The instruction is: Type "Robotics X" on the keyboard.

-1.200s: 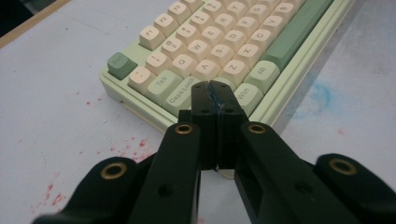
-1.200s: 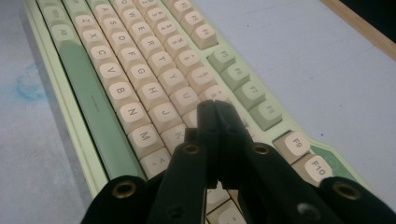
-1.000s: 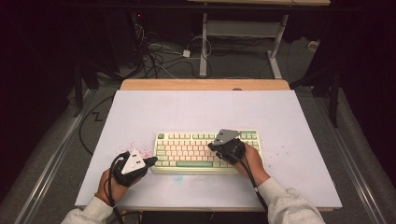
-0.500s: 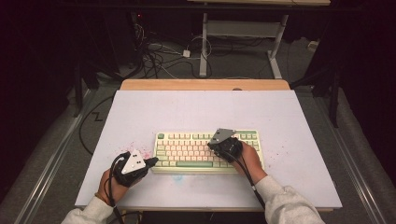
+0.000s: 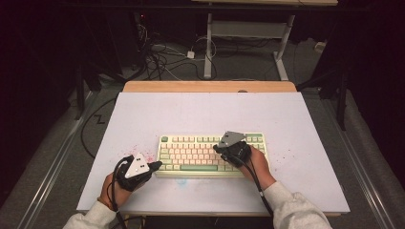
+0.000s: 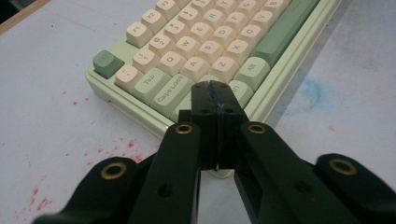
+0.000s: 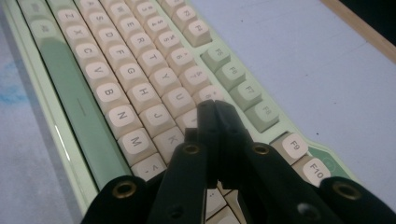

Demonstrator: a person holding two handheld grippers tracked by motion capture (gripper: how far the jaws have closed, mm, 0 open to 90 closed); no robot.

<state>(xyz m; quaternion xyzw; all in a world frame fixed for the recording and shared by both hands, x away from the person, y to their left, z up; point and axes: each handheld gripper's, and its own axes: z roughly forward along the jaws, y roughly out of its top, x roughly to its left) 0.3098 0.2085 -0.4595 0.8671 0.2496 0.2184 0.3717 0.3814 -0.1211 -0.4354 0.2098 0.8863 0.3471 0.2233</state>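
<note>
The keyboard [image 5: 211,155] lies mid-table, unmoved. The right gripper [image 5: 220,147], jaws pressed together, has crept slightly leftward over the keys; the left gripper [image 5: 158,165], also closed, stays at the keyboard's left corner.

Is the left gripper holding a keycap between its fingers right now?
No: in the left gripper view the left gripper has its fingers shut flat together, nothing between them, over the keyboard corner.
</note>
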